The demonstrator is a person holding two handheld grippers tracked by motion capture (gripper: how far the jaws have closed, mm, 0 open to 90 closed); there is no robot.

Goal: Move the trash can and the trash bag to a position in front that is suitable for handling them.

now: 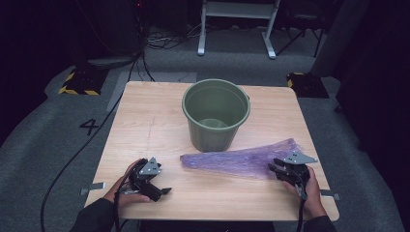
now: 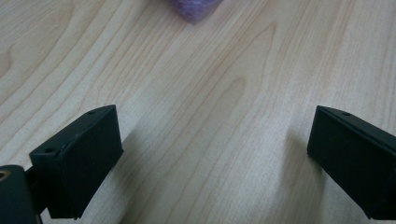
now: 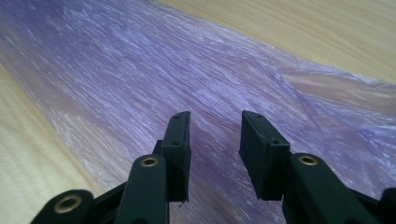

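- From the high view we see a light wooden table (image 1: 145, 125) standing on a grey carpet floor (image 1: 58, 135). The room behind it is dark. There are black cables (image 1: 145, 53) on the floor, a white frame (image 1: 237, 24) at the back, and two black blocks with yellow stripes (image 1: 80, 82).
- On the table stands a green bucket (image 1: 216, 116), near the far middle. A long purple plastic bag (image 1: 241, 159) lies flat in front of it, thin at the left end and wide at the right end.
- The left claw (image 1: 162, 191) rests at the near left of the table, apart from the bag. The right claw (image 1: 274, 166) is at the wide right end of the bag.
- From the left gripper view we see the wood grain up close. The left claw (image 2: 215, 154) is wide open with nothing but bare wood between its jaws. The thin tip of the bag (image 2: 194, 7) peeks in at the top.
- From the right gripper view we see the crinkly lines in the bag (image 3: 140, 70). The right claw (image 3: 215, 140) is partly open, low over the bag. We cannot tell if it pinches the plastic.
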